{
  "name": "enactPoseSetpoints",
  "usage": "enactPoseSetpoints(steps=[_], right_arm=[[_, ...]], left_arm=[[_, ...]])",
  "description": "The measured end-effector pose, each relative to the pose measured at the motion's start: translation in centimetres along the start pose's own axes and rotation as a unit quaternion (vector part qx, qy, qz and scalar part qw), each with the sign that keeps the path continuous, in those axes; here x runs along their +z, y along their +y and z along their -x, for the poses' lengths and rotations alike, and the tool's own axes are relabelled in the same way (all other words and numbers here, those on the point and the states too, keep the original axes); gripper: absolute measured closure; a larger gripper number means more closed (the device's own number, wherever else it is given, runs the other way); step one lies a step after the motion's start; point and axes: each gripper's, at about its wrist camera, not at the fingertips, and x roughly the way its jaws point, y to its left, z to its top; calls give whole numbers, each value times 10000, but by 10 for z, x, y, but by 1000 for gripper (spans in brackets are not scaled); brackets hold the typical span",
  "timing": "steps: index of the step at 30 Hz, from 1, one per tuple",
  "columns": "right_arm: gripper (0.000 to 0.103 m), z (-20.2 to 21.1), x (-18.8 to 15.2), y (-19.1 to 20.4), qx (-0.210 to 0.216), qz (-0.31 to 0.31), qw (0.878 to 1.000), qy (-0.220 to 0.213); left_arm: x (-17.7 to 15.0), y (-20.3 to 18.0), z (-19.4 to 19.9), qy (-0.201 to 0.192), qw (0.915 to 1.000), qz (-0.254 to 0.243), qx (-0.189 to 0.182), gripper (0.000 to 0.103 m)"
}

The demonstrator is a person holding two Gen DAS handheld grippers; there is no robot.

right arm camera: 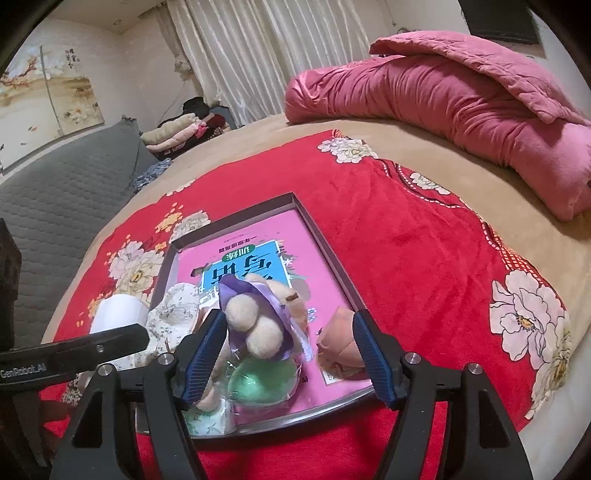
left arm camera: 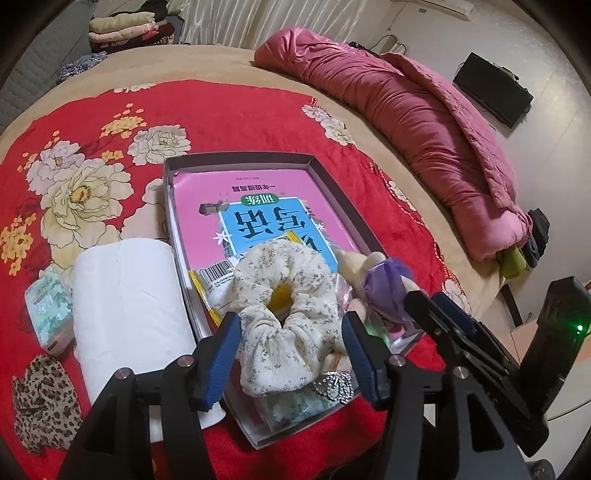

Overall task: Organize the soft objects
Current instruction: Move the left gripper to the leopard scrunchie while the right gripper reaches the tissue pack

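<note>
A shallow grey box (left arm camera: 236, 159) lies on the red floral blanket with a pink book (left arm camera: 258, 192) in it. A cream floral scrunchie (left arm camera: 284, 314) lies in the box's near end, between the spread blue fingers of my left gripper (left arm camera: 291, 354), which is open. A small plush toy with a purple ribbon (right arm camera: 255, 325) sits in the box between the fingers of my right gripper (right arm camera: 291, 354), also open. A green soft item in clear wrap (right arm camera: 262, 380) lies under the toy, and a peach-coloured soft piece (right arm camera: 340, 343) lies beside it. The right gripper also shows in the left wrist view (left arm camera: 436, 306).
A white paper roll (left arm camera: 129, 306), a tissue pack (left arm camera: 50, 306) and a leopard-print scrunchie (left arm camera: 44, 402) lie left of the box. A rolled pink quilt (left arm camera: 424, 122) lies along the bed's far right. Folded clothes (left arm camera: 125, 27) are stacked at the far end.
</note>
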Motion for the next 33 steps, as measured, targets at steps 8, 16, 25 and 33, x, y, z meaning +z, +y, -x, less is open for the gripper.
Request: enactPoseSetpoints(steps=[8, 16, 25, 33], right_arm=[[28, 4, 0, 3, -217, 55, 9997, -75], [28, 8, 0, 4, -419, 113, 9989, -151], [28, 16, -1, 18, -746, 472, 9958, -232], [28, 34, 2, 33, -501, 571, 9960, -481]], left_arm=[[-1, 0, 10, -18, 10000, -48, -20, 46], [-10, -5, 15, -10, 9998, -197, -30, 40], [-26, 10, 37, -138, 9999, -47, 0, 40], [-33, 51, 84, -573, 9975, 374, 195, 40]])
